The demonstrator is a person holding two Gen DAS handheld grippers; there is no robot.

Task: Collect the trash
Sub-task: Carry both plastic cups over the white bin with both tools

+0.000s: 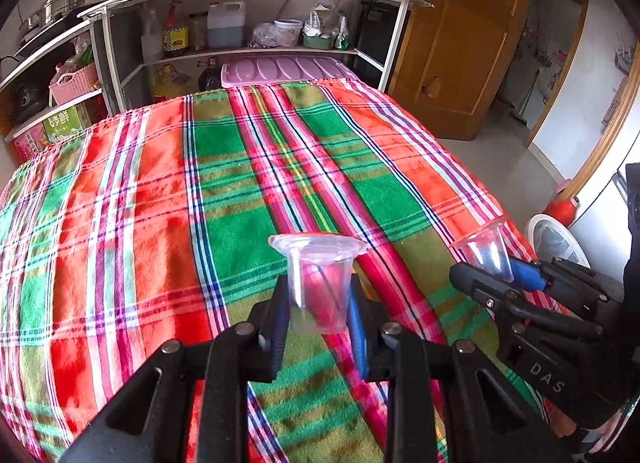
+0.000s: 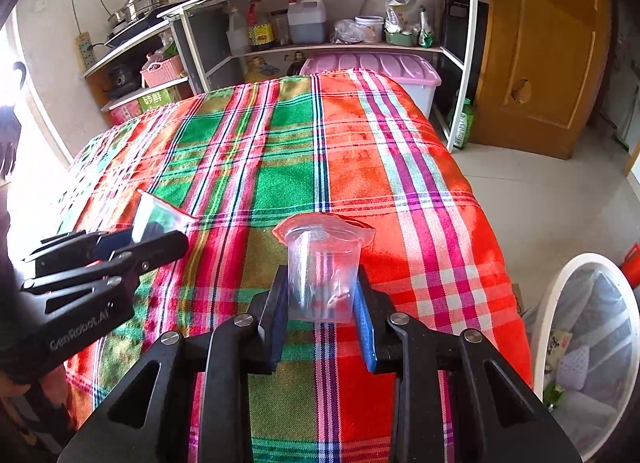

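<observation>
My left gripper (image 1: 319, 303) is shut on a clear plastic cup (image 1: 316, 263), held upright above the plaid tablecloth (image 1: 160, 203). To its right, my right gripper (image 1: 492, 271) has its blue pads against a second clear cup (image 1: 486, 247). In the right wrist view that second cup (image 2: 324, 263) stands upright between the right gripper's (image 2: 321, 295) fingers, pressed from both sides. My left gripper (image 2: 152, 237) shows at the left edge with its cup (image 2: 154, 211) tilted.
A white trash bin (image 2: 560, 283) with a plastic liner and some rubbish stands on the floor off the table's right edge, also seen as the bin (image 1: 534, 223). A shelf rack (image 1: 256, 49) of bottles and pans stands behind the table. A wooden door (image 1: 472, 43) is at right.
</observation>
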